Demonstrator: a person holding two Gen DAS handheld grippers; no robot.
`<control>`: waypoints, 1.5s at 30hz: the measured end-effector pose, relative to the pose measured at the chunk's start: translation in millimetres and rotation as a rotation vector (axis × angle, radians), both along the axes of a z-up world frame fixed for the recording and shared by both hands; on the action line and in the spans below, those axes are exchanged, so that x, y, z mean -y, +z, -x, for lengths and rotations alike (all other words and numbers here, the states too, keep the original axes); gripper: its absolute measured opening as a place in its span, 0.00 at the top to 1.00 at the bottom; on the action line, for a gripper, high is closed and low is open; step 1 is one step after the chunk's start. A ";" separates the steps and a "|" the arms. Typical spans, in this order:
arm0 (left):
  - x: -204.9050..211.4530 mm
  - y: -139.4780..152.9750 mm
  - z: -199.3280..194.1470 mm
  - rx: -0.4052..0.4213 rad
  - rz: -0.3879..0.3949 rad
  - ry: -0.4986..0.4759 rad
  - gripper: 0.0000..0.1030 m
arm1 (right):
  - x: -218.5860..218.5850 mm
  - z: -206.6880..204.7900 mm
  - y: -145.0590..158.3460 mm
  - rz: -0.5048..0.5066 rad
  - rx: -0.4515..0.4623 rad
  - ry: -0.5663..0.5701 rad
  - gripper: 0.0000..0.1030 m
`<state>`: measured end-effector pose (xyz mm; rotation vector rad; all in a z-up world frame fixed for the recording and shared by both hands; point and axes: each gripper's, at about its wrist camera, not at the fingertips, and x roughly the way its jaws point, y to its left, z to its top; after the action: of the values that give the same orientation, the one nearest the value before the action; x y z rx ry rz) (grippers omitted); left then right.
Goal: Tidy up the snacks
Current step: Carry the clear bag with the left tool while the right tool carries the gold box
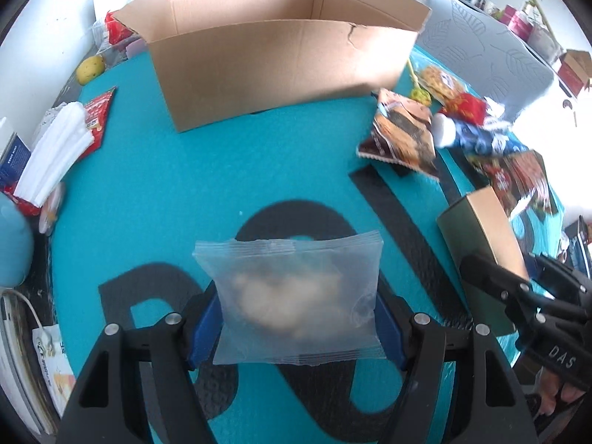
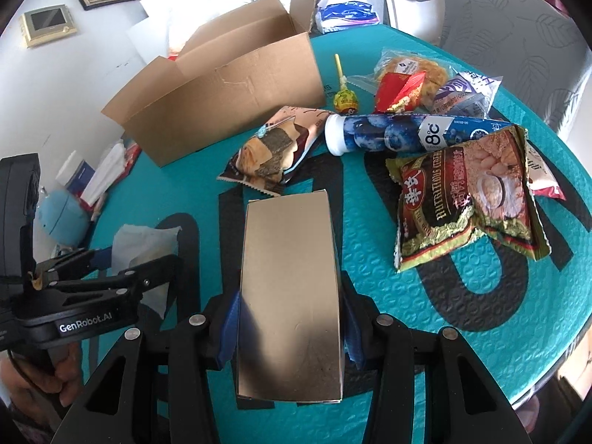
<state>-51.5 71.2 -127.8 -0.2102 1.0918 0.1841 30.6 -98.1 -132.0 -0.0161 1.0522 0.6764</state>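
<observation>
My left gripper point(image 1: 298, 318) is shut on a clear frosted packet point(image 1: 292, 296) with a pale pastry inside, held above the teal table mat point(image 1: 148, 203). An open cardboard box point(image 1: 281, 63) stands ahead of it. My right gripper point(image 2: 290, 318) is shut on a tall gold carton point(image 2: 292, 277), its blue pads pressed on both sides. In the right wrist view the left gripper point(image 2: 122, 270) with its packet point(image 2: 144, 248) is at the lower left. Loose snacks lie to the right: a seaweed-roll bag point(image 2: 273, 151), a blueberry tube point(image 2: 399, 133), a cereal bag point(image 2: 470, 199) and a lollipop point(image 2: 342, 101).
A stack of white tissues point(image 1: 55, 155) and a yellow fruit point(image 1: 90, 69) lie at the table's left edge, next to a pale blue round object point(image 2: 63, 214). A grey leaf-patterned chair point(image 1: 481, 48) stands behind the table on the right. A red wrapper point(image 2: 397, 90) lies among the far snacks.
</observation>
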 end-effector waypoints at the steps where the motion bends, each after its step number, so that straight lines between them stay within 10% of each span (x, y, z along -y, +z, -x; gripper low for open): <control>1: 0.0 -0.3 3.0 0.008 -0.002 0.002 0.31 | -0.5 2.4 0.2 0.004 0.006 0.004 0.55; 9: 6.6 -10.6 -6.2 0.047 -0.110 -0.024 0.22 | -7.9 17.4 -2.0 0.057 0.073 0.034 0.52; 24: -4.4 -2.1 -0.4 0.099 0.011 -0.045 0.34 | -3.7 21.9 5.0 -0.009 0.047 0.070 0.56; 45: -23.4 82.3 -28.6 0.291 -0.021 0.014 0.34 | -33.6 -2.5 83.3 -0.069 0.206 0.209 0.56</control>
<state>-23.0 94.6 -45.5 -0.2183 0.7988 0.1715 33.0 -64.5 -48.7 -0.1354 0.8352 0.8809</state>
